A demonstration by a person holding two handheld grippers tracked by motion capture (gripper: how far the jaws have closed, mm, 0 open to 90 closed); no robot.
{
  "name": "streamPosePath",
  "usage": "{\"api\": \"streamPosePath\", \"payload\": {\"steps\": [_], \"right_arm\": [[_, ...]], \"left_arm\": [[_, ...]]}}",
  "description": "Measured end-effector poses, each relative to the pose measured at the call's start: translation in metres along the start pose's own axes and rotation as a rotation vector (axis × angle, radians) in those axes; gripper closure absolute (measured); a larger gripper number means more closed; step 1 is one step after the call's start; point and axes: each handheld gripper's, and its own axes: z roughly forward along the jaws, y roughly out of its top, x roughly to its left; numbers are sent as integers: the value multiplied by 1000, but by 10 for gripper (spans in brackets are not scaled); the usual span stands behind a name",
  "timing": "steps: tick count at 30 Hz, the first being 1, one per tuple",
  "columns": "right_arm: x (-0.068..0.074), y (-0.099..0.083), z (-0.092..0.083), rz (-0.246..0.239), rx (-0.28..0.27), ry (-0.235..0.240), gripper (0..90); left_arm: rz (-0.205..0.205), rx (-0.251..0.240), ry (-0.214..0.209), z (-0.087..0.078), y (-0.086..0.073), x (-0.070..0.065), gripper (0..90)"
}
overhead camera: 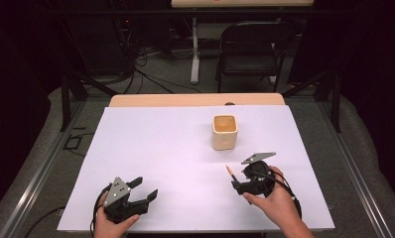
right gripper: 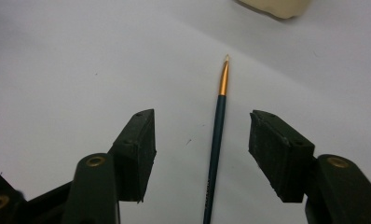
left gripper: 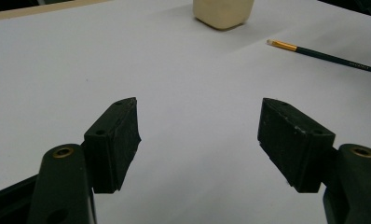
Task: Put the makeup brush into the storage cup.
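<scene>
**Paintbrush lies lengthwise between the right tongs' open jaws**

The thin dark green paintbrush with a gold ferrule and pale tip (right gripper: 217, 135) lies flat on the white-covered desk (overhead camera: 151, 148), toward its right half and nearer the front edge than the back. In the right gripper view its long axis runs almost straight away from the right gripper (right gripper: 201, 140), handle end low between the two black jaws and bristle tip pointing ahead toward the cream square ceramic cup (overhead camera: 224, 131). The jaws stand wide apart, one on each side of the shaft; neither pad touches it, so nothing is held. The brush sits slightly nearer the right-hand pad than the left-hand one in that view.

Since the shaft lies in line with the jaws and not across them, closing straight in would probably pinch it across its width, which looks like the grip being prepared; the gripper may need to settle lower first.

The left gripper (overhead camera: 138, 191) rests near the desk's front left corner, jaws wide open and empty, well apart from the brush. The right hand (overhead camera: 275, 203) is plainly the nearer one.
</scene>
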Motion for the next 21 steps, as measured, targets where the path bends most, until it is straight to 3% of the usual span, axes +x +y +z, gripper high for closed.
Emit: {"api": "streamPosePath", "payload": {"steps": [9,21], "right_arm": [[-4,3,4,1,72,-11,445],[-8,4,7,14,129,-7,509]], "left_arm": [[-1,2,4,0,0,0,291],[-3,6,6,0,0,0,291]]}}
